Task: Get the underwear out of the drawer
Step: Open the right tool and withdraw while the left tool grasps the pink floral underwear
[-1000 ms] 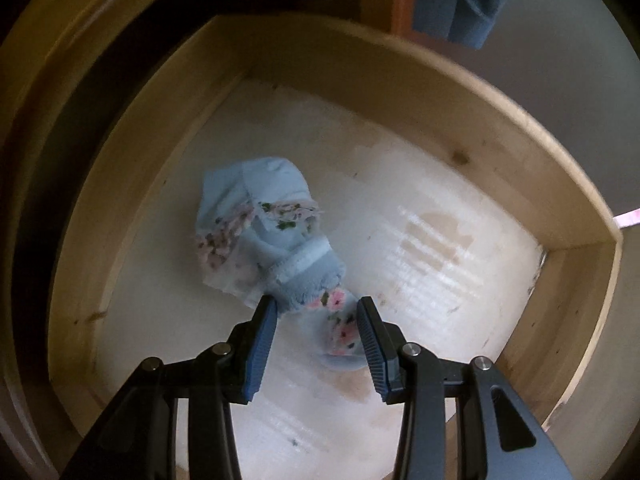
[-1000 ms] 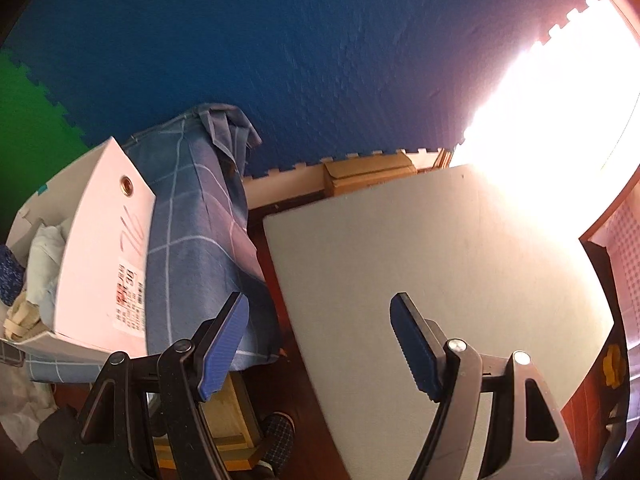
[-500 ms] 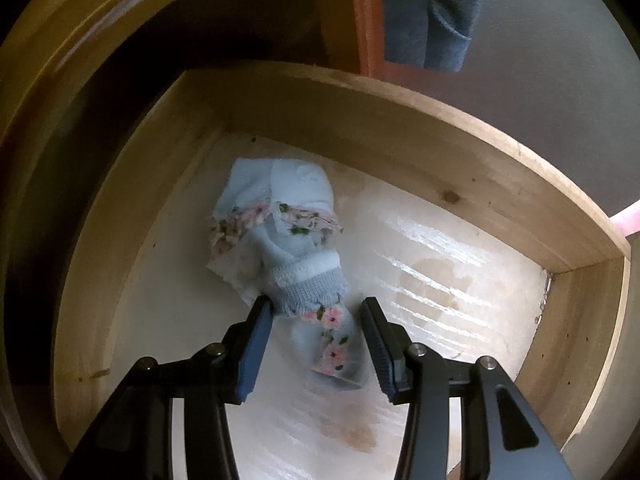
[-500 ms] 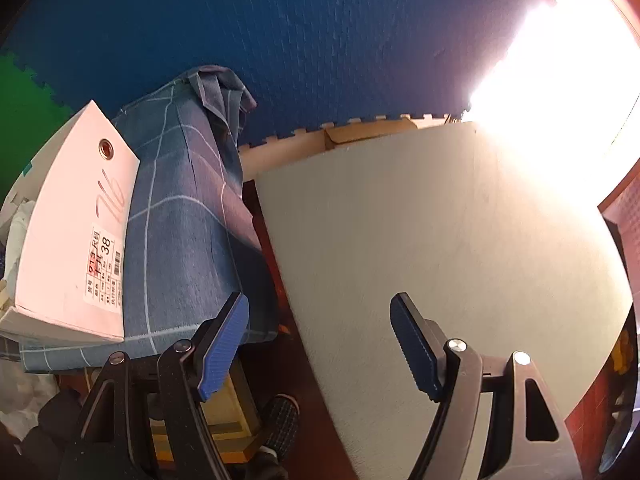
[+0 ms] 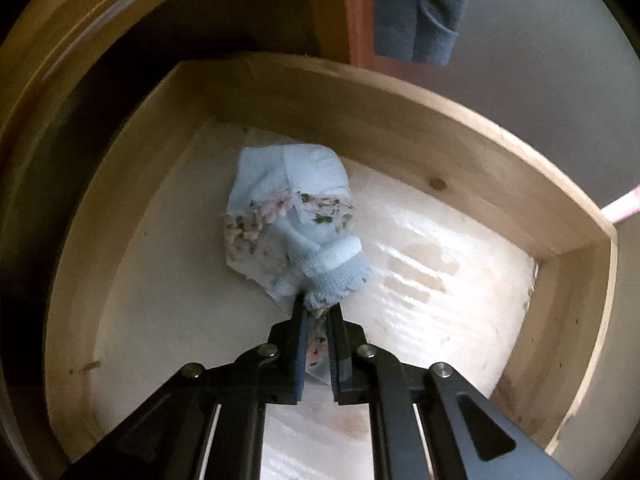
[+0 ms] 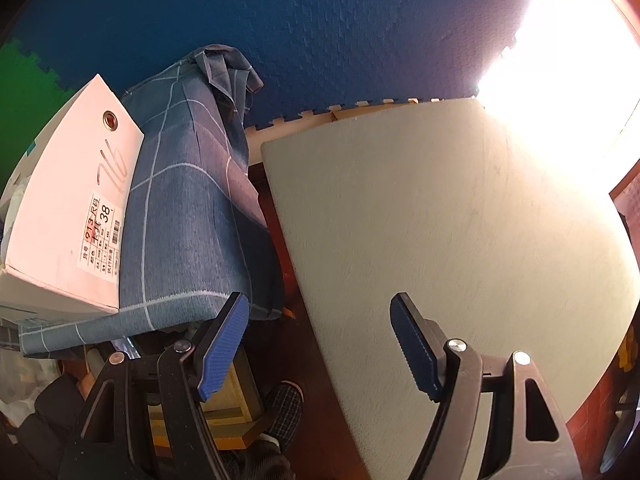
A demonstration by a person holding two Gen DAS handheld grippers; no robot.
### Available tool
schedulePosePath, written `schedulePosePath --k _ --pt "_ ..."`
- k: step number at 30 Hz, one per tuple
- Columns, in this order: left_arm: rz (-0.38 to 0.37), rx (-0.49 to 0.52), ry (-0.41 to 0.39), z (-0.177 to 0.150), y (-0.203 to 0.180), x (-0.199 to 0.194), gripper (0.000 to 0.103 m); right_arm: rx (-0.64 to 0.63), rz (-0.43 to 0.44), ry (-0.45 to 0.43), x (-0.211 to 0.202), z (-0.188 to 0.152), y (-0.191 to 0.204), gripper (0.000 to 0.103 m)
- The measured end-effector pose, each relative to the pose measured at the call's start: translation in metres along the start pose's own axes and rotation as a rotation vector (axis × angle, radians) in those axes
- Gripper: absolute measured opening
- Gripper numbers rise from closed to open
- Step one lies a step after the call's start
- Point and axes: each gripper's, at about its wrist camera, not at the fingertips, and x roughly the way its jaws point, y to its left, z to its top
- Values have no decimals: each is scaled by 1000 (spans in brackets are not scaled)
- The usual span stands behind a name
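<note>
Your left claw [image 5: 318, 314] is clamped on the underwear [image 5: 290, 216] inside the drawer [image 5: 400, 120].

In the left wrist view, the pale blue underwear with pink flowered trim lies bunched near the centre of the frame, on the drawer's pale floor. Its lower end is pinched between your claw's two dark fingers, which are pressed together on the cloth. The drawer's wooden walls curve around it on the left, top and right. A blue cloth [image 5: 416, 12] hangs at the top of the frame. In the right wrist view, your right claw [image 6: 320, 344] stands wide apart and holds nothing, above a grey desk [image 6: 460, 220]. A white box [image 6: 68, 208] rests on a blue checked cloth [image 6: 188, 200] at the left.
</note>
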Motion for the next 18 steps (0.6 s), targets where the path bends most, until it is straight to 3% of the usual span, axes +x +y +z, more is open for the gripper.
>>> schedulePosePath --k 18 --pt "-30 -24 158 -9 -7 -2 8 -13 46 78 17 -52 15 74"
